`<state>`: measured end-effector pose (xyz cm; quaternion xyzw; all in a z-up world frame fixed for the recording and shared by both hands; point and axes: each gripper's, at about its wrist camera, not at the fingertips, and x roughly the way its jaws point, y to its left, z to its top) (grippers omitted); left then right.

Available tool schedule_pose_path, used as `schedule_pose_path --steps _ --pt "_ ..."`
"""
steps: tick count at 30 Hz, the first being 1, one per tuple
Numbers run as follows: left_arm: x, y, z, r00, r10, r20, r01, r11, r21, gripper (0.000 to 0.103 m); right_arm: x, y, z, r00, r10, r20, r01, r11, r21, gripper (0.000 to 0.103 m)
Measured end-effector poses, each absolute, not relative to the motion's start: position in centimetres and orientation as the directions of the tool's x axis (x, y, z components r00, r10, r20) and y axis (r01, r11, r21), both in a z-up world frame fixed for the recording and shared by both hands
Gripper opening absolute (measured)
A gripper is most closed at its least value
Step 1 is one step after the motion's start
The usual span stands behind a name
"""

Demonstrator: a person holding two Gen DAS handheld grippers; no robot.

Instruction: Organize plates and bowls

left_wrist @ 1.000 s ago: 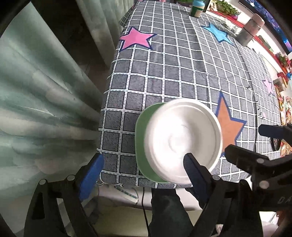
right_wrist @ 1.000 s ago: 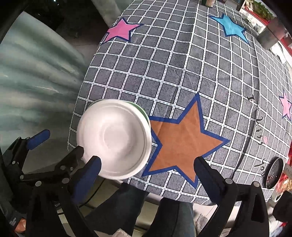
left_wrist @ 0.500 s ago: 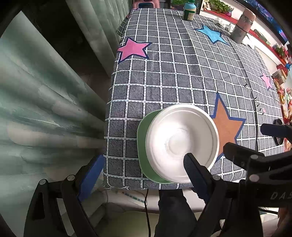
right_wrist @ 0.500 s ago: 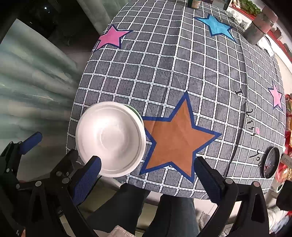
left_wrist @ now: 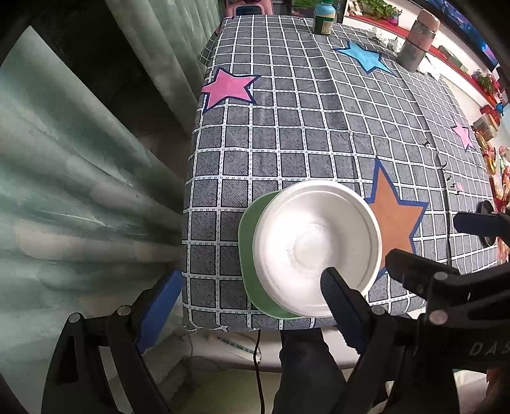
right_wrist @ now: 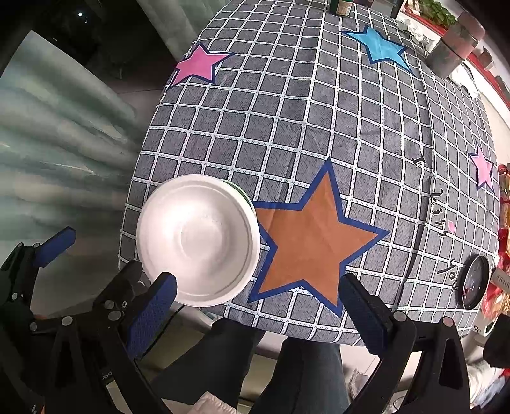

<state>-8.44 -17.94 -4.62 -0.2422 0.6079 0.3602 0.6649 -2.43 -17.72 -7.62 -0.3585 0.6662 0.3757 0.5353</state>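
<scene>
Both views now take in more of the table than a second ago, though the white bowl [left_wrist: 315, 248] has stayed nested on the green plate [left_wrist: 248, 235] at the near left corner. From left to right: left gripper [left_wrist: 251, 305], spread wide and empty; stack; right gripper [right_wrist: 255, 302], equally wide, holding nothing. Judged, the stacking looks finished; lift clear straight up so no finger clips the bowl's rim.

One white bowl [left_wrist: 315, 251], one green plate [left_wrist: 251, 254].

Home rm: curtains [left_wrist: 79, 191], star-print tablecloth [left_wrist: 302, 127], shelf w/ potted plants [left_wrist: 379, 9].
</scene>
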Motion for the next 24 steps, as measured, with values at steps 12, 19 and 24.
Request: schedule_pose_path --steps 12,19,24 --pt "-8.1 -18.0 -4.7 -0.007 0.195 -0.981 -0.764 0.632 0.131 0.091 -2.6 -17.7 -7.6 -0.177 -0.073 -0.981 -0.877 0.465 0.123 0.102" --pt "-7.7 -17.9 -4.9 -0.017 0.193 -0.981 -0.754 0.642 0.139 0.091 -2.3 -17.6 -7.8 -0.178 -0.079 -0.981 -0.871 0.476 0.12 0.102" --pt "-7.3 -17.9 -4.9 -0.018 0.194 -0.981 -0.75 0.646 0.141 0.091 -2.1 -17.6 -8.0 -0.181 -0.081 -0.98 -0.868 0.482 0.12 0.102"
